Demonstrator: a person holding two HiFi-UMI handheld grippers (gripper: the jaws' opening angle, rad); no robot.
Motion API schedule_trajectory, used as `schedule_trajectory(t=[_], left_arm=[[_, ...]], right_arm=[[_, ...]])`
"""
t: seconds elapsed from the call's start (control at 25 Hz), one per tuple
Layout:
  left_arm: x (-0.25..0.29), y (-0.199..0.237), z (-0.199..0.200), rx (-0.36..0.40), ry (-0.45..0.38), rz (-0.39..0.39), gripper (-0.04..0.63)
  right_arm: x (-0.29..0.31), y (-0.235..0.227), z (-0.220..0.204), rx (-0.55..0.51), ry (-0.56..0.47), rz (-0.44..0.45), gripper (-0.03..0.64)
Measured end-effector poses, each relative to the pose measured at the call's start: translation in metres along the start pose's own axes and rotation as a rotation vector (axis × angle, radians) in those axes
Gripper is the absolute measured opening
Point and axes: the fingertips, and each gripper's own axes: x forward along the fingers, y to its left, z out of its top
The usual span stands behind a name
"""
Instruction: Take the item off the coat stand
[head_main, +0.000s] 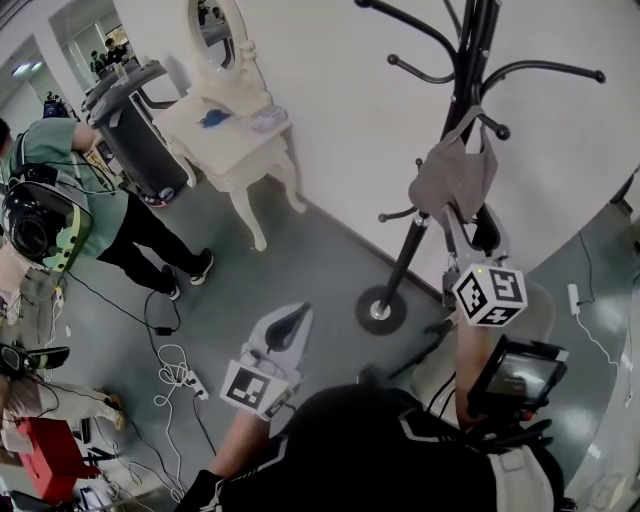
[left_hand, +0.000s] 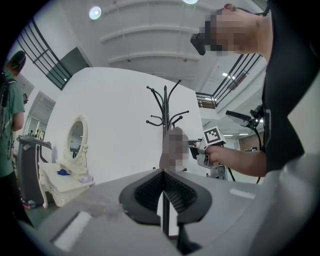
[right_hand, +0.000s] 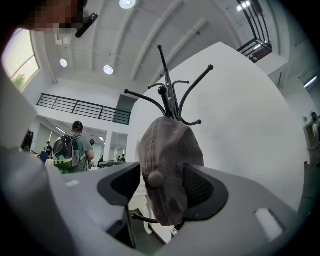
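Grey cap (head_main: 452, 178) hanging on the black coat stand (head_main: 402, 262), long axis running down beside the pole, crown button facing the right gripper (right_hand: 165, 187). That gripper's jaws stand wide apart with the cap between them; its left pad is clear of the fabric. The left gripper (left_hand: 162, 187), held low and well apart from the stand, is closed and empty. Setting: grey floor (head_main: 300, 260), curved white wall (head_main: 350, 100), white dressing table (head_main: 235, 135), loose cables (head_main: 175, 375), a person in green (head_main: 80, 190).

Cap (head_main: 452, 178) hung on coat stand (head_main: 405, 262), between jaws of right gripper (head_main: 463, 228); dressing table (head_main: 232, 140) stood left of stand.
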Motion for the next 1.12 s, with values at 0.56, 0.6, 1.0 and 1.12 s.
schedule_trajectory(t=[0.56, 0.6, 1.0, 1.12], left_arm=[[-0.001, 0.007, -0.002, -0.024, 0.009, 0.017, -0.008], [-0.001, 0.007, -0.002, -0.023, 0.009, 0.017, -0.008], [-0.002, 0.008, -0.003, -0.003, 0.011, 0.005, -0.008], [-0.003, 0.008, -0.004, 0.002, 0.015, 0.003, -0.008]], right_arm=[[0.012, -0.001, 0.001, -0.013, -0.013, 0.0, 0.164], [0.013, -0.001, 0.0, -0.013, -0.013, 0.0, 0.163], [0.011, -0.001, 0.008, -0.021, -0.031, -0.007, 0.116], [0.011, -0.001, 0.012, -0.027, -0.037, -0.01, 0.102]])
